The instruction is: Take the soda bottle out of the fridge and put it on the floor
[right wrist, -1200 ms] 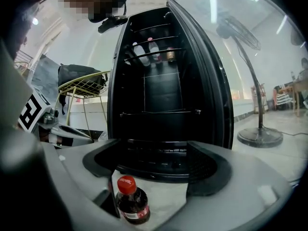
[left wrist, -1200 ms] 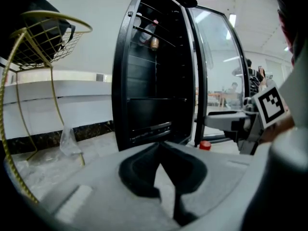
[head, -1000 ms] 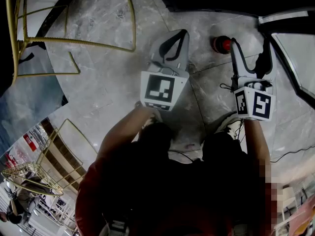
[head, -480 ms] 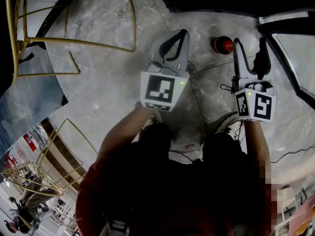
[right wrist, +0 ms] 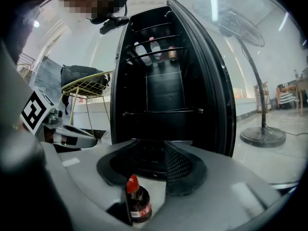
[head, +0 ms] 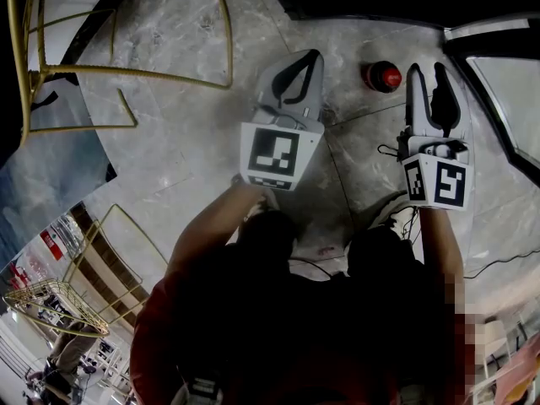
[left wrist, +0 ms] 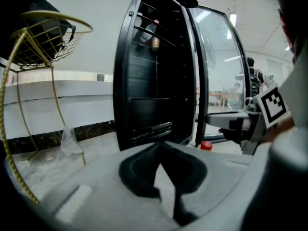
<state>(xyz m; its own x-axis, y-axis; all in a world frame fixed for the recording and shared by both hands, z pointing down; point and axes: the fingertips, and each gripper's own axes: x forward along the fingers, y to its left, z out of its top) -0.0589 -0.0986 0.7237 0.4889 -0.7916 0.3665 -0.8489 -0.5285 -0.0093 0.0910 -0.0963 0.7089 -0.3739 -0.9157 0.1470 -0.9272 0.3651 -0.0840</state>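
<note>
Soda bottle (head: 381, 76) upright on floor (head: 186, 142) by the fridge (right wrist: 159, 81); the job looks done. Right claw (head: 427, 67) empty beside it, jaws just narrowing, part-open. Left claw (head: 314, 56) pinched closed, idle.

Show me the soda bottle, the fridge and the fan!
soda bottle (right wrist: 138, 206): right gripper view, on its dark body.
fridge (right wrist: 163, 88): right gripper view, on its inside back wall.
fan (right wrist: 261, 136): right gripper view, on its round base.

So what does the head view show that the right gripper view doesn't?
Only the head view: the person's red sleeve and a black cable on the floor. Only the right gripper view: the fridge's shelves with bottles up top, and a standing fan. Both: the red-capped soda bottle standing on the floor, the left gripper and the gold wire stand.
</note>
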